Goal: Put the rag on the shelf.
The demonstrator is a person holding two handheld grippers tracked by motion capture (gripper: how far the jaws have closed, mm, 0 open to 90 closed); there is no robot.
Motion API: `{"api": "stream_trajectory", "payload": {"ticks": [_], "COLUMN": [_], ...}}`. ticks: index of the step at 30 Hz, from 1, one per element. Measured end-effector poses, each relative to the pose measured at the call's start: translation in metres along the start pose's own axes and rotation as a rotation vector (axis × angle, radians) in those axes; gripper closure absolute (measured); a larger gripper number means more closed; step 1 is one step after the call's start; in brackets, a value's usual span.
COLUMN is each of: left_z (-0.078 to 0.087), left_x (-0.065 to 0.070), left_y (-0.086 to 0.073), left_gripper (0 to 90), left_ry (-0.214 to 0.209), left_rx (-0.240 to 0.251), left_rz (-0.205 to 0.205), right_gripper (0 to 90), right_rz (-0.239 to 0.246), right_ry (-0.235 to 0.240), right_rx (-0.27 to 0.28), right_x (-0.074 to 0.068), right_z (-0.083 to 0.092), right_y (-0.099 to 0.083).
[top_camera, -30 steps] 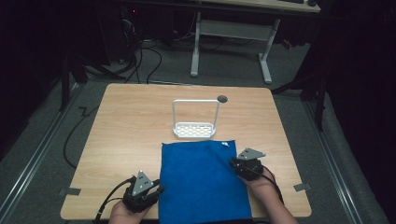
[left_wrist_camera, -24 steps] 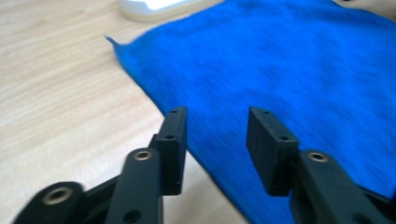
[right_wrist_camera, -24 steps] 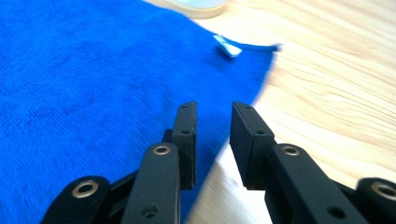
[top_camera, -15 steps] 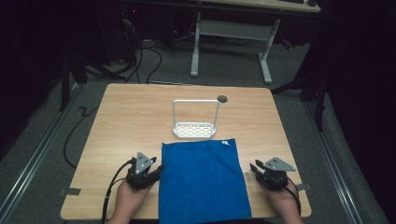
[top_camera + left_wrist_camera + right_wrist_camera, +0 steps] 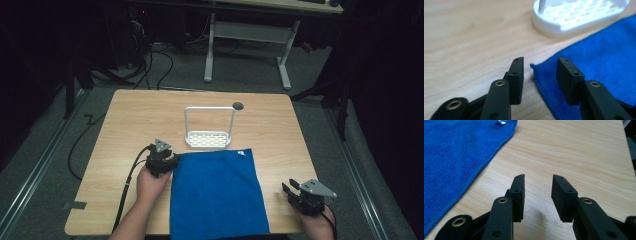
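A blue cloth [image 5: 215,192] lies flat on the near middle of the wooden table [image 5: 125,120]. My left gripper [image 5: 171,161] is at the cloth's far left corner. In the left gripper view it [image 5: 540,61] stands open, its jaws just widened, and the cloth's corner [image 5: 535,67] lies between the jaws without touching the pads. My right gripper [image 5: 290,190] hovers over bare wood to the right of the cloth. It [image 5: 537,178] is open with nothing between its jaws, which have just been opening. The cloth [image 5: 456,152] lies to its left.
A white rack [image 5: 209,131] with a tall wire handle stands just beyond the cloth's far edge, close to the left gripper [image 5: 579,15]. A round cable hole [image 5: 238,105] sits behind it. A small white tag [image 5: 242,153] marks the cloth's far right corner.
The left gripper has moved away from the person along the cloth's left edge to its far corner. The right gripper has left the cloth's right edge and drawn back to the right, over bare table.
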State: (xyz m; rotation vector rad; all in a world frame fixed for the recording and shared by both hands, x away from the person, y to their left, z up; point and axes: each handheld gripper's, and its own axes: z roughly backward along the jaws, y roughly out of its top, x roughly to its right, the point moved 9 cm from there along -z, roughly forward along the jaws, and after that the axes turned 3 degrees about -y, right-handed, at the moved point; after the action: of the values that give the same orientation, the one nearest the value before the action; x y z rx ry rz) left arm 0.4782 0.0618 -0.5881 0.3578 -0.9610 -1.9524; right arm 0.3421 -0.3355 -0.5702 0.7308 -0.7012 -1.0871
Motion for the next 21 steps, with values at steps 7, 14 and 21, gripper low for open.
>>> {"api": "stream_trajectory", "payload": {"ticks": [7,14,21], "left_z": [-0.006,-0.004,-0.003], "left_x": [0.005,0.012,0.009], "left_y": [-0.001,-0.003,-0.005], "left_gripper": [56.2,72.5,85.7], "left_ry": [0.025,-0.023,-0.074], "left_rx": [-0.016,-0.008,-0.003], "left_rz": [-0.067,-0.099,-0.056], "right_gripper": [60.4,53.0,52.1], "right_rz": [0.016,-0.005,0.001], "right_ry": [0.009,0.057,0.075], "right_rx": [-0.031,-0.029,-0.023], "right_x": [-0.011,-0.029,-0.051], "right_z": [-0.012,-0.021,-0.058], "right_y": [0.0,0.015,0.053]}}
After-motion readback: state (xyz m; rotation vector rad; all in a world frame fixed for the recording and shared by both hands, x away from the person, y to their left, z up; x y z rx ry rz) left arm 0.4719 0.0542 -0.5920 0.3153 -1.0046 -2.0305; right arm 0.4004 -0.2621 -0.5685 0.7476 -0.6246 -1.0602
